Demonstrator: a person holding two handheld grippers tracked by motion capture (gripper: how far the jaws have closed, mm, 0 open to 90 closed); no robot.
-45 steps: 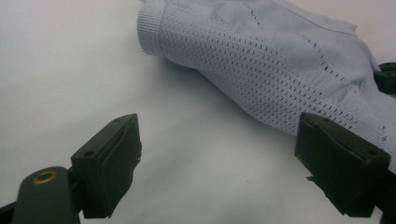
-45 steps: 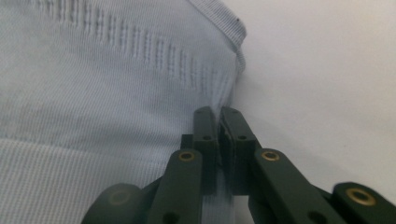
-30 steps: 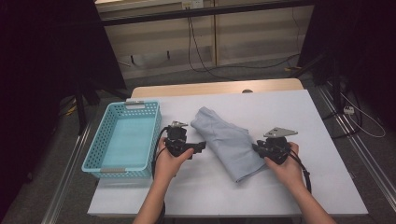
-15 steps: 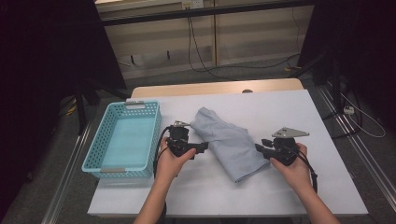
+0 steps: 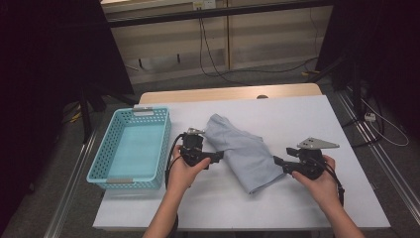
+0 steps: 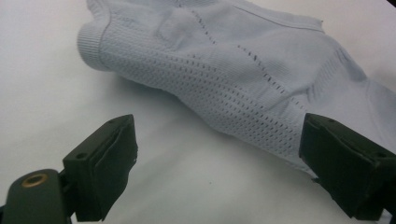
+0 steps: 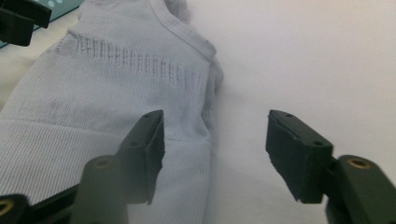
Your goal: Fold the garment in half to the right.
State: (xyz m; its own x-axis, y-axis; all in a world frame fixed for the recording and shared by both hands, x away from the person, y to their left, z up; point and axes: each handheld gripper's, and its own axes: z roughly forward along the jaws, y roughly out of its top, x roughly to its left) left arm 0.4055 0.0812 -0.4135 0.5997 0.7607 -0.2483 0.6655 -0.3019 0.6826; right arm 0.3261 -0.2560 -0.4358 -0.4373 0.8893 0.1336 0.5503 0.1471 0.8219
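The white table carries all items. The turquoise plastic basket stands beyond the left gripper's outer side, just beside it, and holds nothing. The pale blue knitted garment, folded into a long bundle, lies diagonally between the two grippers.

Left gripper: jaws stand wide, pointing at the near edge of the garment. In the left gripper view the perforated knit lies just ahead of the jaw tips; one jaw overlaps the cloth edge in that view, but nothing is clamped.

Right gripper: jaws have just been opening and now stand apart at a moderate width. In the right gripper view the ribbed hem lies under and beside one jaw, and bare table shows between the tips. No cloth is pinched. Compared with a second ago, this gripper sits slightly farther out from the bundle's lower end.

Assessment: the right gripper appears to have released the garment after a fold. The bundle now rests free on the table. Probable next step: regrip for another fold or for transfer to the basket.
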